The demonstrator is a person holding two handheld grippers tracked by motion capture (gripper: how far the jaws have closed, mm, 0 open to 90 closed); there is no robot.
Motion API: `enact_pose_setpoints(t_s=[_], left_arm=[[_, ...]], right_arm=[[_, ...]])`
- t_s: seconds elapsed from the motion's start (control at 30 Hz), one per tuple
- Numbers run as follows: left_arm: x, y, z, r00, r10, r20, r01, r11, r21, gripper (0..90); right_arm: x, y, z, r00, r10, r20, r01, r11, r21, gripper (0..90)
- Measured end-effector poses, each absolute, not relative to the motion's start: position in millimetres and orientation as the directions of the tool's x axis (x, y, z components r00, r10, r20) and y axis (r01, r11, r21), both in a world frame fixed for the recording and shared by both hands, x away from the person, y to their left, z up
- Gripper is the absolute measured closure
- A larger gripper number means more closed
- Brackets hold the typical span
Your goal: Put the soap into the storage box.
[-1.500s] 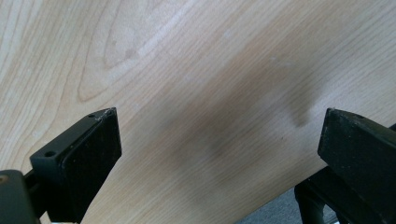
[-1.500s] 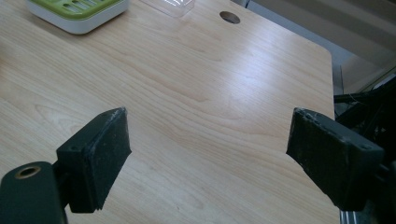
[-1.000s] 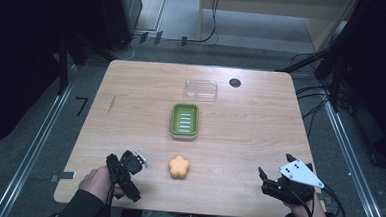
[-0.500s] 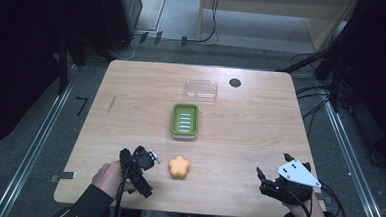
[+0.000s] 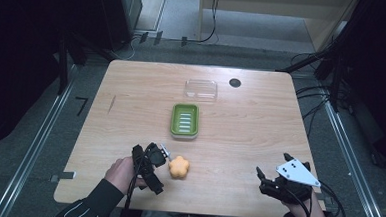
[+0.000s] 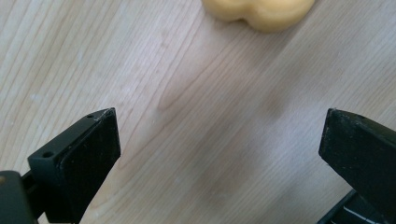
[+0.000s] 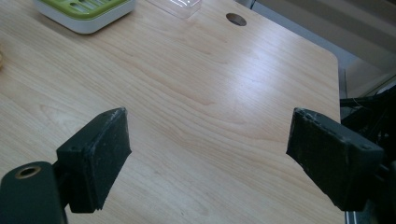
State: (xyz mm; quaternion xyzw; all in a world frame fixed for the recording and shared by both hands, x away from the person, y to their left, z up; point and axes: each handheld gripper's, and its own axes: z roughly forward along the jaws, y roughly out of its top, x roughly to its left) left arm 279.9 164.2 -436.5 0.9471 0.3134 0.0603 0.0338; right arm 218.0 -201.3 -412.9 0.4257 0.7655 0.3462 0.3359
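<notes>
An orange flower-shaped soap [image 5: 179, 166] lies on the wooden table [image 5: 131, 110] near the front edge. My left gripper [image 5: 157, 159] sits just left of it, open, with its jaws pointing at the soap. In the left gripper view the soap [image 6: 259, 11] lies at the top edge, beyond the wide-apart jaws of the gripper [image 6: 219, 140], and only bare wood is between them. My right gripper [image 5: 273, 165] rests open near the front right corner; in the right gripper view the gripper [image 7: 208, 140] holds nothing.
A green soap dish [image 5: 185, 120] stands at mid-table, with a clear plastic lid [image 5: 201, 89] behind it and a round cable hole [image 5: 235, 82] to the lid's right. In the right gripper view the dish [image 7: 86, 11], lid [image 7: 175, 5] and hole [image 7: 236, 19] line the top edge.
My left gripper has moved right and slightly forward, closing in on the orange soap. The right gripper and the soap have stayed put.
</notes>
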Motion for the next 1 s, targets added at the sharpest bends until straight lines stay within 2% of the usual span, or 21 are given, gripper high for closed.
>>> enact_pose_setpoints(t_s=[0.33, 1.0], left_arm=[[290.5, 148.7, -436.6, 0.817, 0.571, 0.083, 0.559, -0.819, 0.13, 0.0], [305.4, 115.2, -446.2, 0.852, 0.517, 0.077, 0.515, -0.856, 0.055, 0.0]], right_arm=[[217.9, -201.4, -412.6, -0.41, 0.886, -0.217, 0.42, 0.394, 0.818, 13.7], [218.2, -202.1, -412.8, -0.413, 0.885, -0.216, 0.417, 0.395, 0.819, 13.7]])
